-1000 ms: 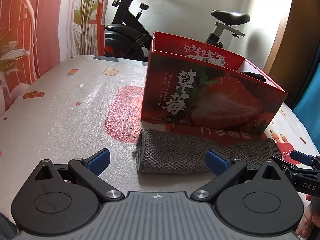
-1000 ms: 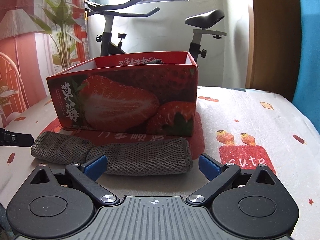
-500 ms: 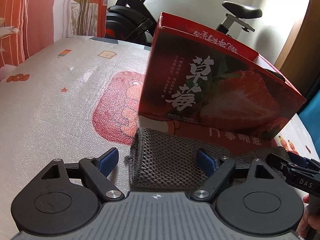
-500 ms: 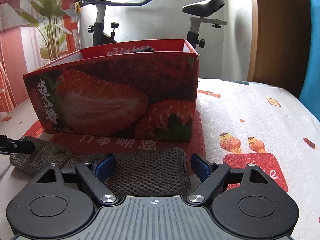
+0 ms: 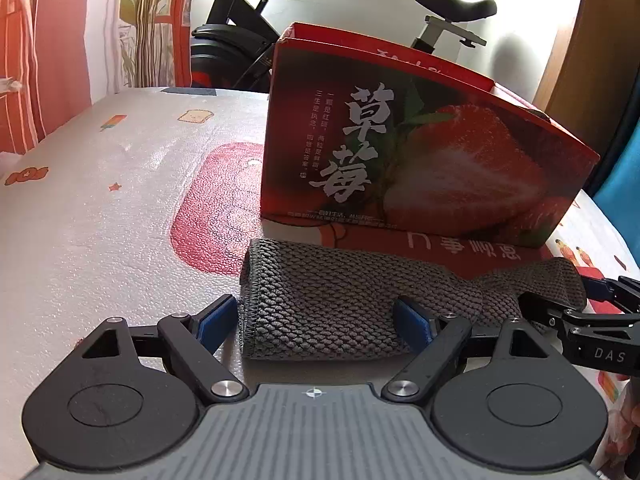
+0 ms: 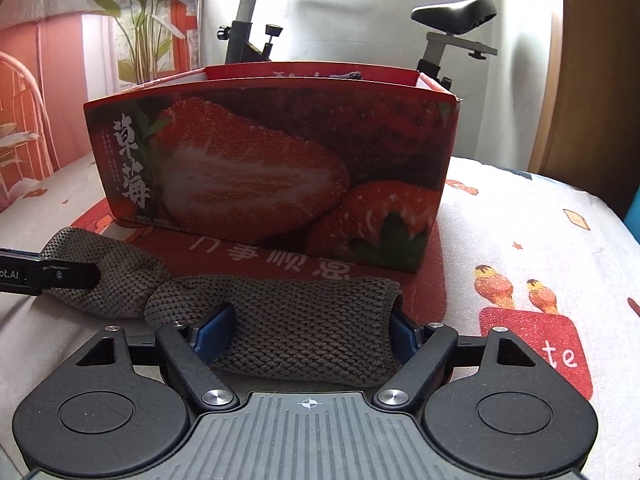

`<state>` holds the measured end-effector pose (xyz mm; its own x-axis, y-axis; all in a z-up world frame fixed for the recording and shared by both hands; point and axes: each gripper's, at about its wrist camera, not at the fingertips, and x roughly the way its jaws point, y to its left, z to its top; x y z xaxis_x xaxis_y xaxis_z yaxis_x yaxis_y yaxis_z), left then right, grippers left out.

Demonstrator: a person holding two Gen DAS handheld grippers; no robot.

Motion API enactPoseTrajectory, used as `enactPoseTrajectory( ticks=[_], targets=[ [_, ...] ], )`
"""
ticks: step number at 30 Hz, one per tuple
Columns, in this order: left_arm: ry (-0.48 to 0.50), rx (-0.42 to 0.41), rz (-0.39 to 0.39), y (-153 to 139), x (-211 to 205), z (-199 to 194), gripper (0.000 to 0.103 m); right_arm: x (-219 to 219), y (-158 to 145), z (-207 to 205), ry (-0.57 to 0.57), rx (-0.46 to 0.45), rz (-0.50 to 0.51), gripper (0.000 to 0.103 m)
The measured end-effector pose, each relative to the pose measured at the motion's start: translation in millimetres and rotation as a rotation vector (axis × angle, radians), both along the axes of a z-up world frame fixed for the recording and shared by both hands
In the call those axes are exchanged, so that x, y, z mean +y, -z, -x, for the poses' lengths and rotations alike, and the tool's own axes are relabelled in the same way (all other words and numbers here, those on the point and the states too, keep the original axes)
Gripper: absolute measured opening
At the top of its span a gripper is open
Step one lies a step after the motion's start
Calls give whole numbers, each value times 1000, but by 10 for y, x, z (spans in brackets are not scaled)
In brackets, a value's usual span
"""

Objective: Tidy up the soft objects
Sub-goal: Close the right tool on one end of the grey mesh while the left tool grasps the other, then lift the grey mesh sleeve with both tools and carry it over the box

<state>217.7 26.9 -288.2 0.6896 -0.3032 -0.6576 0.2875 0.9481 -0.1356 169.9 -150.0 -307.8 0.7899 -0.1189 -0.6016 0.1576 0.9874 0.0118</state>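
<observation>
A grey knitted cloth [image 5: 340, 300] lies folded lengthwise on the mat in front of a red strawberry box [image 5: 420, 160]. My left gripper [image 5: 316, 320] is open, with its blue pads either side of the cloth's left end. My right gripper [image 6: 308, 330] is open around the cloth's right end [image 6: 312, 320], its pads close to or touching the fabric. The box also shows in the right wrist view [image 6: 280, 168]. The right gripper's fingers [image 5: 576, 312] show at the right edge of the left wrist view. The left gripper's finger [image 6: 48, 276] shows at the left edge of the right wrist view.
The cloth and box rest on a pale foam mat [image 5: 100, 200] with cartoon prints. An exercise bike [image 6: 256, 36] stands behind the box. A dark item [image 6: 352, 76] peeks over the box's rim. A wooden door [image 6: 592, 80] stands at the right.
Both grippers have moved forward and down onto the cloth, so its two ends now sit between their pads. The jaws have narrowed somewhat. The cloth's middle has bunched a little.
</observation>
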Motion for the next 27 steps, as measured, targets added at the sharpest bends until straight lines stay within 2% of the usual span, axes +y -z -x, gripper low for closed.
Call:
enactPoseTrajectory(
  ticks=[8, 15, 18, 21, 22, 24, 27],
  targets=[
    [5, -5, 10, 6, 33, 80, 82, 24, -1, 12, -35, -7, 11, 69],
    [1, -7, 2, 4, 55, 146, 76, 167, 1, 41, -105, -9, 77, 60],
    [-3, -8, -6, -3, 65, 163, 67, 208, 2, 54, -120, -13, 92, 55],
    [-7, 2, 18, -24, 122, 165, 44, 203, -10, 80, -122, -23, 90, 47],
    [-11, 1, 20, -30, 126, 172, 37, 200, -15, 91, -119, -28, 90, 40],
    [-19, -12, 7, -48, 134, 195, 33, 186, -20, 122, -114, -43, 85, 24],
    [-22, -16, 18, -74, 165, 219, 30, 191, -28, 162, -116, -52, 87, 23]
  ],
)
